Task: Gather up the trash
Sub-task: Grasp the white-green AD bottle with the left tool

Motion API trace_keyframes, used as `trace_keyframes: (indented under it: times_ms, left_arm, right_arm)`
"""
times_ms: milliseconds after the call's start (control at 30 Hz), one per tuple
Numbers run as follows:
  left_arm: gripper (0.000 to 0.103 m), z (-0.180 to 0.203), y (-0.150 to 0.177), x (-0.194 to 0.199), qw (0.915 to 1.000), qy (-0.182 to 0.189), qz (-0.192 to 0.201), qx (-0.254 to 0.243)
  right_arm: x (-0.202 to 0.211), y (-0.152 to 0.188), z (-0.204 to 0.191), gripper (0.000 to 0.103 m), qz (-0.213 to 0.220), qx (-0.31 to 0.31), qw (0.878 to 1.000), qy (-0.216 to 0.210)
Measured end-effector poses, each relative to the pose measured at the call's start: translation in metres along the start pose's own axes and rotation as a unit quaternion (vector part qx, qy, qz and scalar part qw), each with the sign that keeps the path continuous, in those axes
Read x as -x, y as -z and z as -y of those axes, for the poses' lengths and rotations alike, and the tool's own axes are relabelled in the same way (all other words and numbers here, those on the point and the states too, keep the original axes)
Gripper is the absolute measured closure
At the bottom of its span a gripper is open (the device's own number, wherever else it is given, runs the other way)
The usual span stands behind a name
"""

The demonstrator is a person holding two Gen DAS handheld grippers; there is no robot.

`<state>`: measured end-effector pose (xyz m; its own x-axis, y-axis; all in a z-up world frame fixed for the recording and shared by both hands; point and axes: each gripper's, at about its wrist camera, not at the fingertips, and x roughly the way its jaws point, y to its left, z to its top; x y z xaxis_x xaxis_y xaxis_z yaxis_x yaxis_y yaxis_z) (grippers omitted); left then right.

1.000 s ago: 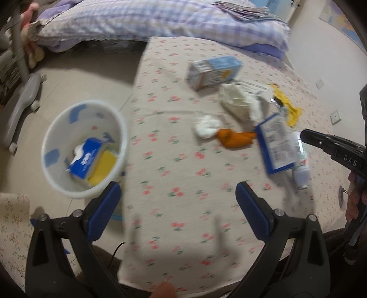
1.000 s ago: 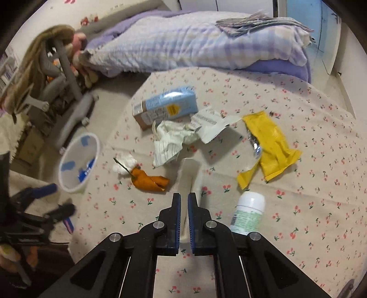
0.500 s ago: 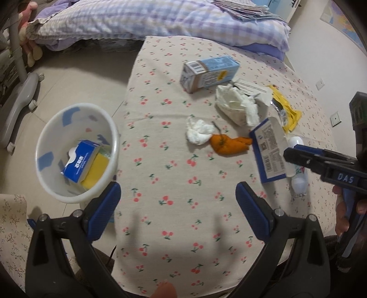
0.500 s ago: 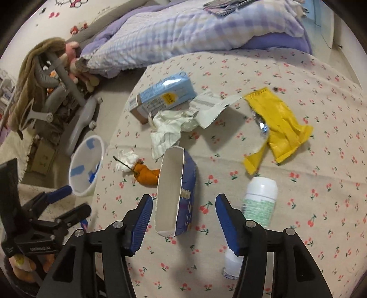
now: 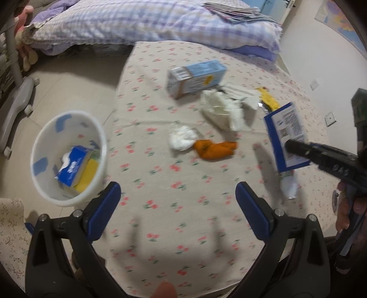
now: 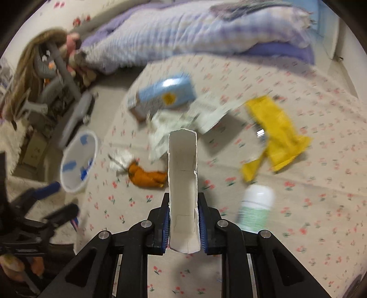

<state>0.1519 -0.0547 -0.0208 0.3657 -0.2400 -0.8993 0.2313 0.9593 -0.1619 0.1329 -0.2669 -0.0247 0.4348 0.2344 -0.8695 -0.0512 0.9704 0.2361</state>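
My right gripper is closing its jaws on an open blue box, and both pads press its sides. The box stands up off the flowered table; the left wrist view shows the box at the right gripper. My left gripper is open and empty over the table's near edge, beside the white bin. On the table lie a light blue carton, crumpled paper, a white wad, an orange scrap, a yellow wrapper and a white bottle.
The bin stands on the floor left of the table and holds a blue tissue pack and something yellow. A bed with a checked quilt runs along the far side. A grey chair base stands at the left.
The right jaws were shut, spread wide around the blue box, then closed on its sides. The left gripper stayed open and shifted slightly.
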Motion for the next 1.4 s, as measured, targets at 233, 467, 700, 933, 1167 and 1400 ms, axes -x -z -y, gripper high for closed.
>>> trace_keyframes:
  times_ms: [233,467,700,933,1167,1400]
  left_arm:
    - [0.003,0.055,-0.006,-0.019,0.9990,0.030,-0.010,-0.032]
    - [0.004,0.102,-0.010,-0.043,0.9971,0.053,-0.026,-0.047]
    - [0.016,0.143,-0.013,-0.060,0.9924,0.093,-0.036,-0.072]
    - [0.029,0.165,-0.007,-0.079,0.9883,0.106,-0.057,-0.094]
    - [0.050,0.171,0.002,-0.092,0.9856,0.109,-0.075,-0.105]
    - [0.063,0.171,0.003,-0.083,0.9856,0.110,-0.060,-0.113]
  right_arm:
    - [0.044,0.009,0.064,0.081,0.038,-0.055,0.997,0.033]
    - [0.052,0.032,0.107,0.081,0.031,-0.087,0.994,0.054]
    - [0.059,0.055,0.131,0.081,0.021,-0.094,0.993,0.071]
    - [0.062,0.063,0.149,0.081,0.016,-0.105,0.991,0.077]
    - [0.059,0.063,0.153,0.081,0.011,-0.109,0.991,0.074]
    - [0.058,0.061,0.149,0.081,0.012,-0.107,0.992,0.072]
